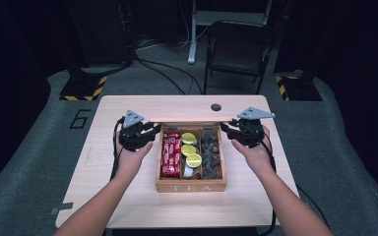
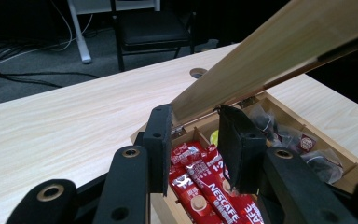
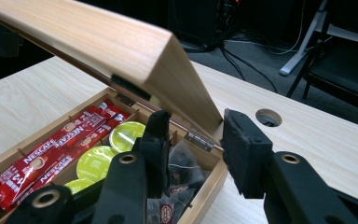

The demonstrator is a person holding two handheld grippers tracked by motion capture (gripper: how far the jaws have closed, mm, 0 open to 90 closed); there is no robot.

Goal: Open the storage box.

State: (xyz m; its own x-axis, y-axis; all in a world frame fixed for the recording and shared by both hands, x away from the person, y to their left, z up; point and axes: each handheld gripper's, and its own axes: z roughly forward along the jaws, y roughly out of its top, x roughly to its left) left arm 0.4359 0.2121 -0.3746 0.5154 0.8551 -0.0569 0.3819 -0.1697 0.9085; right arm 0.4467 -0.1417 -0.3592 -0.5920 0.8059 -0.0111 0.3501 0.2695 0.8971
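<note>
Left gripper — jaws clenched on the left end of the light wooden box lid, the lid's side edge wedged between the two black pads, lid raised at a slant. Right under those jaws: red Nescafe coffee sachets in the box's nearest compartment; past the right jaw, dark tea bags in clear wrappers.

Right gripper — jaws clamped on the lid's other end, its corner coming down between the pads by the small metal hinge. Left of the left jaw sit yellow-green round capsules, farther left the red sachets; tea bags lie just below the jaws.

High view: the open wooden box marked TEA sits mid-table between both grippers, lid edge spanning from one to the other. Beyond the jaws — pale wooden table with a round cable hole, then a black folding chair on the grey floor.
</note>
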